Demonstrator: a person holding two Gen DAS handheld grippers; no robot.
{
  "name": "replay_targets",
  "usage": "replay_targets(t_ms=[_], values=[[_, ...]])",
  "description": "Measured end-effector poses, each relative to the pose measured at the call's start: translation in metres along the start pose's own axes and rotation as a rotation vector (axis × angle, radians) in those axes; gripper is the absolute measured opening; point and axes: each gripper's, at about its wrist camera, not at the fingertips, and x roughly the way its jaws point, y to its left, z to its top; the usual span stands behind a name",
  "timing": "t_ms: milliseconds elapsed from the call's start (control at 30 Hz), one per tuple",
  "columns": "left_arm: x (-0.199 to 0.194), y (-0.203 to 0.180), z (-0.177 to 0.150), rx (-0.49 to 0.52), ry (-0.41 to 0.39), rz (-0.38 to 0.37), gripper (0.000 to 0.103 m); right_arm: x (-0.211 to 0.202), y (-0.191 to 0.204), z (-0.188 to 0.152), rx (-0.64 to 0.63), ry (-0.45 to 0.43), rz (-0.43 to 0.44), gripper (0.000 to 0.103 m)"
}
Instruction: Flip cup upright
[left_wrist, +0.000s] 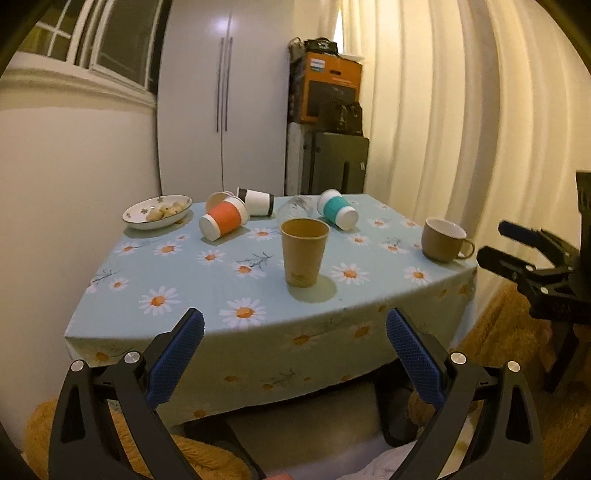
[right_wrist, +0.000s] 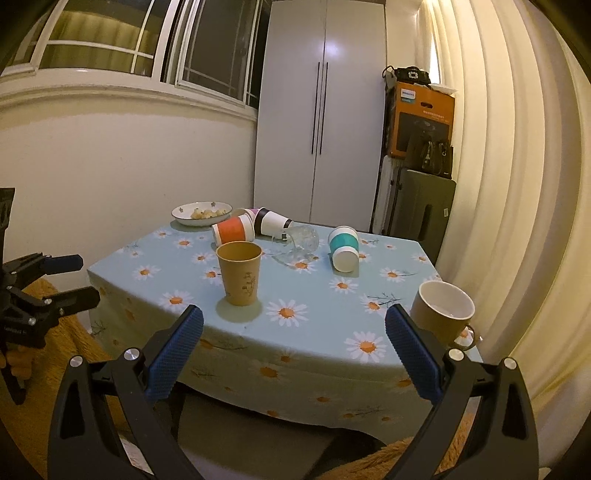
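Note:
A brown paper cup (left_wrist: 304, 252) (right_wrist: 240, 272) stands upright near the table's front edge. Behind it an orange cup (left_wrist: 223, 221) (right_wrist: 233, 229), a white and black cup (left_wrist: 256, 202) (right_wrist: 272, 221), a clear glass (right_wrist: 297, 243) and a teal cup (left_wrist: 338, 209) (right_wrist: 343, 248) lie on their sides. A brown mug (left_wrist: 445, 240) (right_wrist: 443, 313) stands upright at the right. My left gripper (left_wrist: 295, 347) is open and empty in front of the table. My right gripper (right_wrist: 294, 343) is open and empty; it also shows in the left wrist view (left_wrist: 491, 242).
The table wears a blue daisy cloth (left_wrist: 184, 273) (right_wrist: 325, 317). A white bowl of food (left_wrist: 157, 212) (right_wrist: 201, 213) sits at the back left. A white cupboard (right_wrist: 319, 110), boxes (right_wrist: 421, 122) and a curtain (right_wrist: 509, 184) stand behind and to the right.

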Motion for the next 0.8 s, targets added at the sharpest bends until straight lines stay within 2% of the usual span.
replay_targets(t_ms=[100,800], values=[[0.001,-0.002,-0.001,0.009,0.001,-0.001,0.096,-0.002,0.003,-0.001,-0.019,-0.014,-0.013,0.098],[-0.002,0.007,-0.001,-0.038,-0.011,-0.024,0.096,0.010,0.003,-0.002,-0.003,0.030,-0.005,0.098]])
